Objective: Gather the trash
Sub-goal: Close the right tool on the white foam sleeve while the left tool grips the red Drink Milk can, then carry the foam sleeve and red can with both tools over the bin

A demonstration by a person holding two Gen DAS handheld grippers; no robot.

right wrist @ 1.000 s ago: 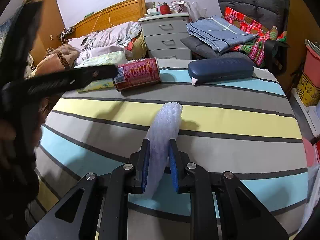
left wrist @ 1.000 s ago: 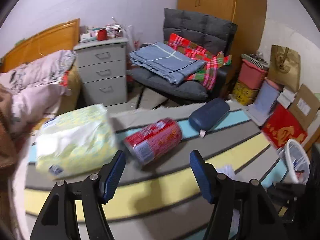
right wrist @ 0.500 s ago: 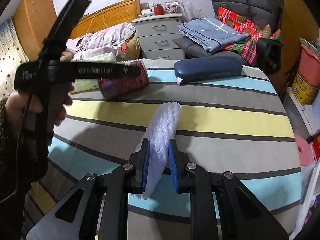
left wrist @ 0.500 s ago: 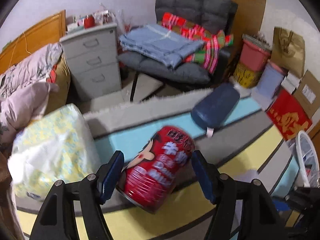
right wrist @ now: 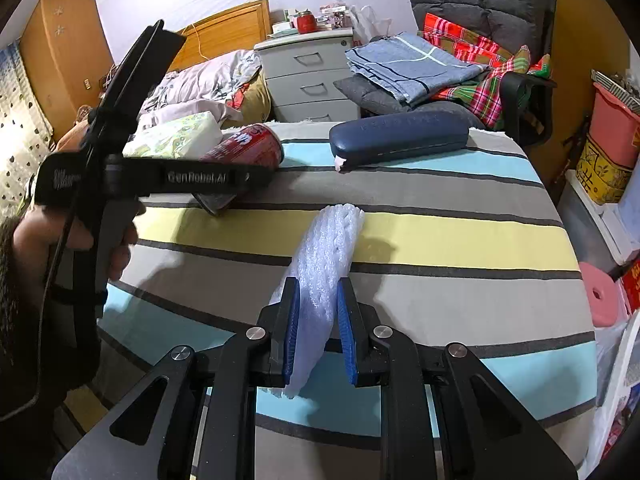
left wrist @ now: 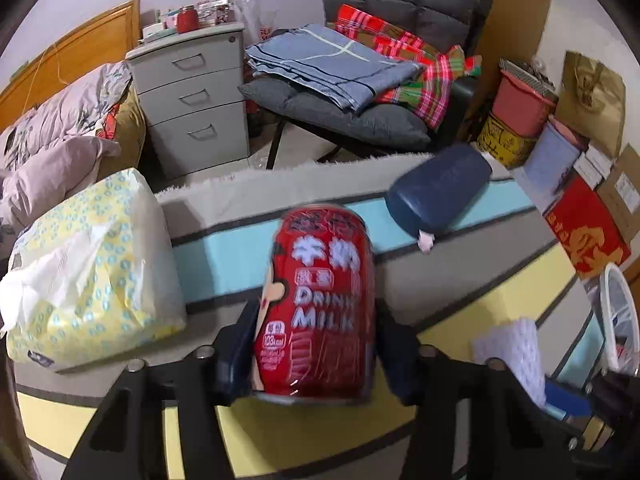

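Note:
A red milk drink can [left wrist: 320,304] lies on the striped table cloth [left wrist: 500,304], between the fingers of my left gripper [left wrist: 316,344], which has closed against its sides. In the right wrist view the can [right wrist: 246,146] shows behind the left gripper [right wrist: 224,196]. My right gripper [right wrist: 318,324] is shut on a white foam net sleeve [right wrist: 326,256] and holds it over the table; the sleeve also shows in the left wrist view [left wrist: 514,354].
A yellow tissue pack [left wrist: 88,268] lies left of the can, a dark blue glasses case [left wrist: 438,192] behind it on the right. A white bin [left wrist: 620,320] stands at the table's right edge. A chair [left wrist: 360,80], drawers [left wrist: 196,96] and a bed [left wrist: 52,120] stand beyond.
My left gripper moved forward around the red can and closed on its sides. My right gripper stayed shut on the foam sleeve, almost still.

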